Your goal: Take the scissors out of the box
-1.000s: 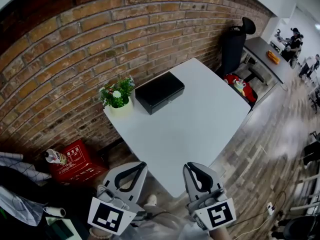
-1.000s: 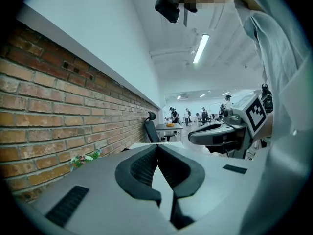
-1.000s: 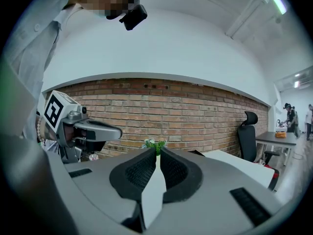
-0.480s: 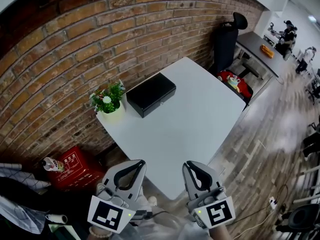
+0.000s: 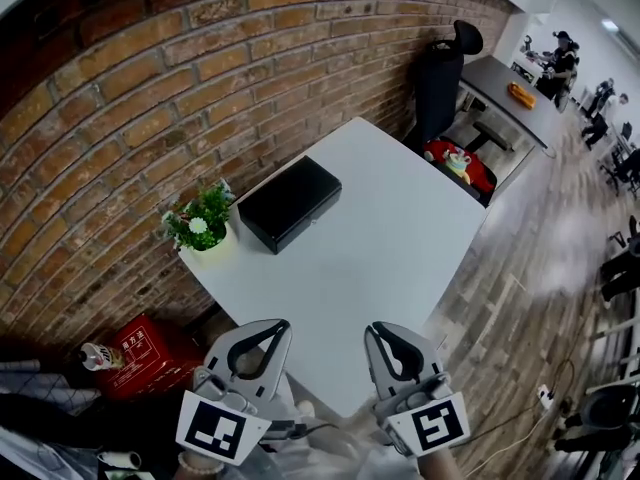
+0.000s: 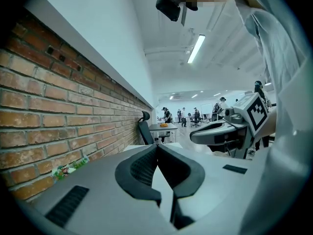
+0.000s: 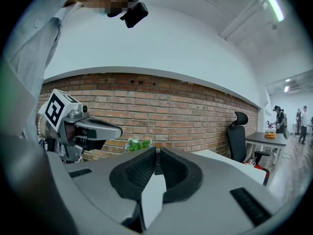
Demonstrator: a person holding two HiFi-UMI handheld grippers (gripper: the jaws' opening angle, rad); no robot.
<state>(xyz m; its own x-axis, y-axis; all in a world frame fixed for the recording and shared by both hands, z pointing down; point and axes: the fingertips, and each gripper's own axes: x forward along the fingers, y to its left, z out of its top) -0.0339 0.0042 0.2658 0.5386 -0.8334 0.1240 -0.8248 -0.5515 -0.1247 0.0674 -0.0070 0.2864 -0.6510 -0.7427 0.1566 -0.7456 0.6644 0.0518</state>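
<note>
The black box (image 5: 290,203) was seen closed on the white surface (image 5: 390,248), at its far side by the brick wall (image 5: 150,98), just beside the small potted plant (image 5: 199,224) at the corner. With the lid down, the inside of the box was hidden.

Both tools were held low at the near edge of the surface, well apart from the box and pointed toward it. The left hand-held gripper (image 5: 284,325) was shut, its two pads met at the tips and nothing was gripped between them. The right hand-held gripper (image 5: 371,330) was likewise brought together at the tips and was empty.

Compared with the frame one second before, the box and the plant were found further to the left and lower in the head view, and the near edge of the surface was drawn closer to the two tools. The red crate (image 5: 150,353) on the floor was shifted down toward the lower left corner. The two tools were kept at the same place in the picture, and their jaws were unchanged.
</note>
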